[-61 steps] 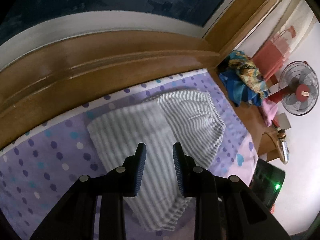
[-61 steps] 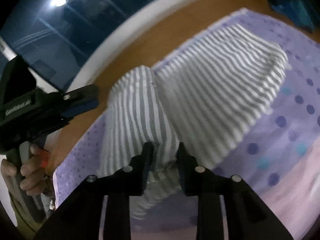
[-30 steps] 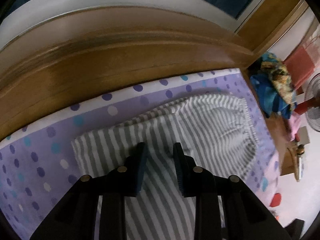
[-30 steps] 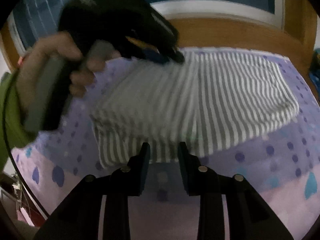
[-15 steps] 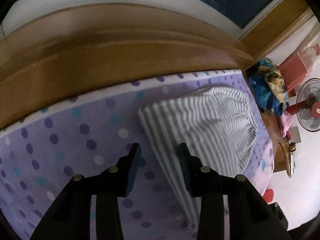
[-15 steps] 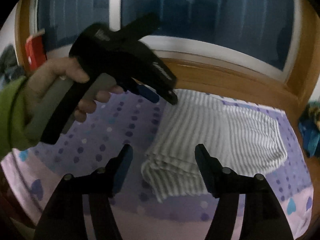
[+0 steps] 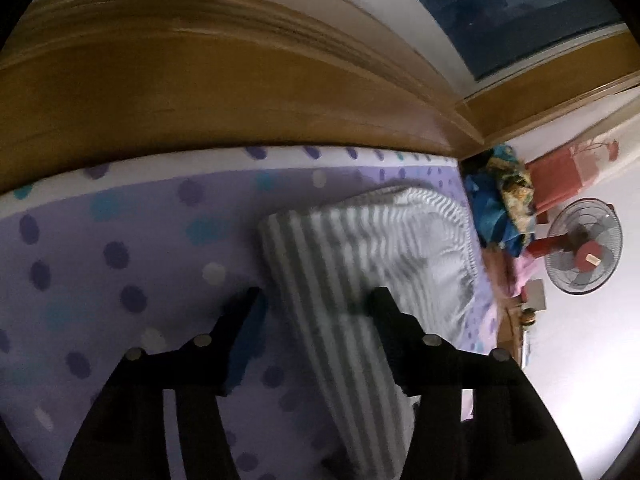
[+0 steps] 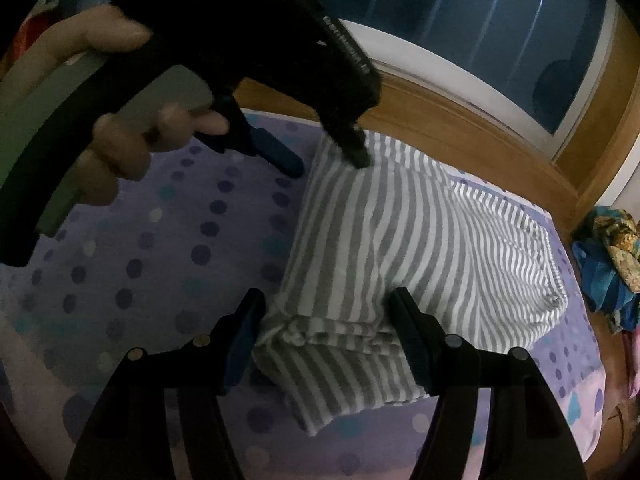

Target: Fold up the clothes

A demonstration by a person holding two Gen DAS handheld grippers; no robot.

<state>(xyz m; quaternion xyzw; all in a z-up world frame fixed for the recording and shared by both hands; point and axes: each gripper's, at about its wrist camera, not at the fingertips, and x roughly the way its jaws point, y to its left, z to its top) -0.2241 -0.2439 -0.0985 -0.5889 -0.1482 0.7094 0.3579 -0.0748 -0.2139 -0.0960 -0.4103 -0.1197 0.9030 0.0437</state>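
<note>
A grey-and-white striped garment (image 8: 400,240) lies folded in layers on the purple dotted bedsheet (image 8: 180,260). My right gripper (image 8: 328,308) stands open just above its near folded edge, which lies between the fingers without the pads pressing on it. In the same view a hand (image 8: 112,152) holds my left gripper (image 8: 326,162) at the garment's far left corner. Its jaws are opening, one tip on the cloth and the blue-padded one over the sheet. In the left wrist view the left gripper (image 7: 316,300) straddles the left edge of the garment (image 7: 360,260), gripping nothing.
A wooden headboard (image 7: 200,100) and a dark window (image 8: 460,32) run along the far side of the bed. A heap of blue and patterned clothes (image 8: 608,264) lies off the right edge. A standing fan (image 7: 582,246) and a red object (image 7: 560,176) stand beyond it.
Both grippers carried a striped layer over onto the garment, then let go and opened. The garment now lies as a narrower stack. The left gripper has shifted to its left edge.
</note>
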